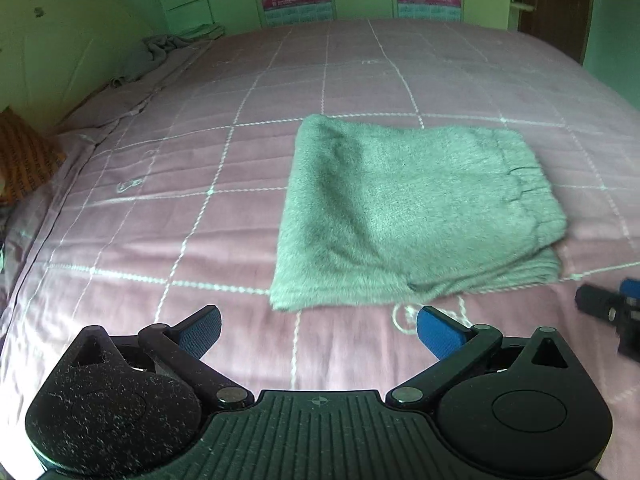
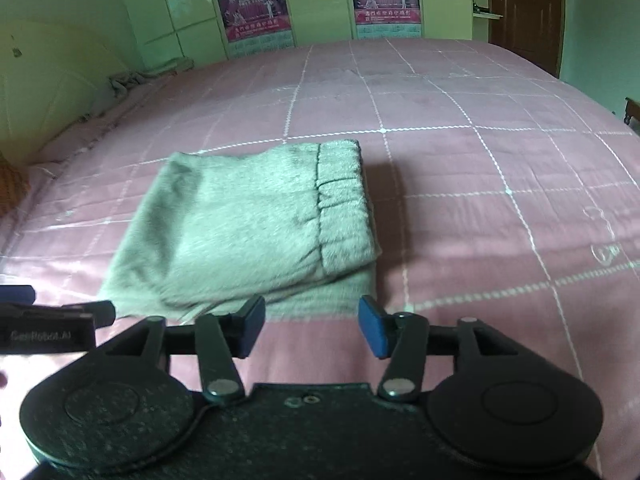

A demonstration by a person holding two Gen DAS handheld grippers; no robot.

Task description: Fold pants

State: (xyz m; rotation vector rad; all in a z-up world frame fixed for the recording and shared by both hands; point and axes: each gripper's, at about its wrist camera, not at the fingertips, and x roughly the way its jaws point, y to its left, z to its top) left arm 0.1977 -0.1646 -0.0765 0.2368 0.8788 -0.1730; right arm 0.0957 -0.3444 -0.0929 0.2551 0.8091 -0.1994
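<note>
Left gripper point(image 1: 318, 330) tilted downward, blue pads spread wide, nothing between; right gripper point(image 2: 312, 326) likewise angled down, jaws apart and empty

White lettering reading "GeoRobot.AI", blurred, runs along the black body of the left gripper point(image 2: 44, 334) at the picture's left edge. Two wall posters point(image 2: 250, 4) carry large figures and characters too small to read.
</note>
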